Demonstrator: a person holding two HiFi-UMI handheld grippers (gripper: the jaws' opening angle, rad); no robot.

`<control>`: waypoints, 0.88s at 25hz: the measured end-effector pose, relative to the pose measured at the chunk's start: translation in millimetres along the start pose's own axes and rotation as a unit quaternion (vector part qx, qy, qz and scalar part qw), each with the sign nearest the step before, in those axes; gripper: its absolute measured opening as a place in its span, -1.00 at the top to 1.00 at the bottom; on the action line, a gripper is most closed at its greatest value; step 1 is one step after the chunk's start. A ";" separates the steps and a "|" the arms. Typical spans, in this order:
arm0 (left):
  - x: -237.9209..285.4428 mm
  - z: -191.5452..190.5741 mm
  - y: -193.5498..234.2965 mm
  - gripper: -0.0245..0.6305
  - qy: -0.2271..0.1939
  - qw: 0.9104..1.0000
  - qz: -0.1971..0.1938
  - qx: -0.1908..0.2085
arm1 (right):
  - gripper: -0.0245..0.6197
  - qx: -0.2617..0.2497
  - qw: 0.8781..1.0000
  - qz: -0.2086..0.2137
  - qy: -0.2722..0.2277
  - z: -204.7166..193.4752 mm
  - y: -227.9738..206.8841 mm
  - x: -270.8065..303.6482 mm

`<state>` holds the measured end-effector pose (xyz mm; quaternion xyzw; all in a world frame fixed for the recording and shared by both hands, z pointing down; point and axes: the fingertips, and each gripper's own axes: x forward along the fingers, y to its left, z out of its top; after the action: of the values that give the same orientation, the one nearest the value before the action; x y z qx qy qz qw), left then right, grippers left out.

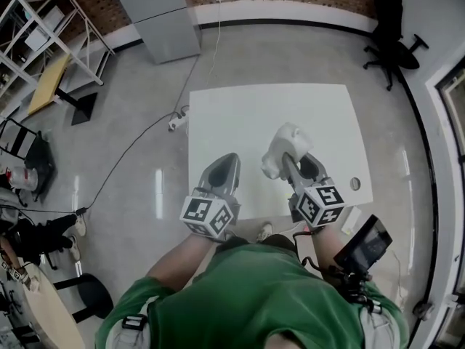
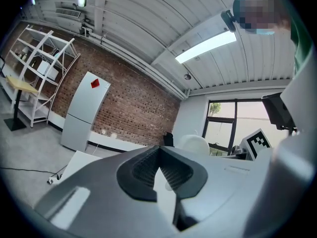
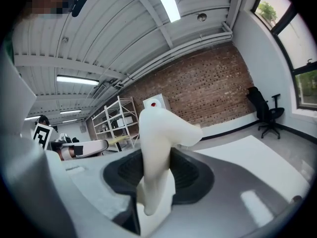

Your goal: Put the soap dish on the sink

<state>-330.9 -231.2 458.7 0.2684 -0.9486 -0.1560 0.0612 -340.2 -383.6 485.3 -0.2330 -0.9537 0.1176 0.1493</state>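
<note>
Firmly clamped, the right gripper [image 1: 292, 164] pinches the soap dish [image 3: 159, 143] between its dark ribbed pads. The piece stands on edge, rising out of the jaws above the near side of a white table [image 1: 240, 115]. Just beside it, the left gripper [image 1: 222, 167] has its jaws pressed together on nothing. No sink shows in any view, so the carry looks barely begun. Doing it well likely means a steady squeeze, no swinging on the way, and laying the dish flat on the sink's ledge before letting go. The dish is smooth, creamy white and matte, with a thick rounded lip that curls over; it looks hard and possibly slippery against the pads.
</note>
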 end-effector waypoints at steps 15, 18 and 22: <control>-27.0 -21.9 40.9 0.91 0.042 0.999 -0.004 -0.016 | 0.49 0.022 0.999 -0.025 0.039 -45.5 22.1 24.0; -18.6 -33.4 49.1 0.91 0.053 0.998 0.012 -0.022 | 0.49 0.027 0.998 -0.018 0.056 -56.3 12.6 31.0; -0.2 -51.2 54.5 0.91 0.066 0.997 0.038 -0.029 | 0.49 0.036 0.995 -0.001 0.091 -75.6 -9.1 42.8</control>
<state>-347.3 -200.6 524.9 0.2404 -0.9471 -0.1628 0.1370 -354.5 -359.3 568.0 -0.2359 -0.9315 0.1301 0.2445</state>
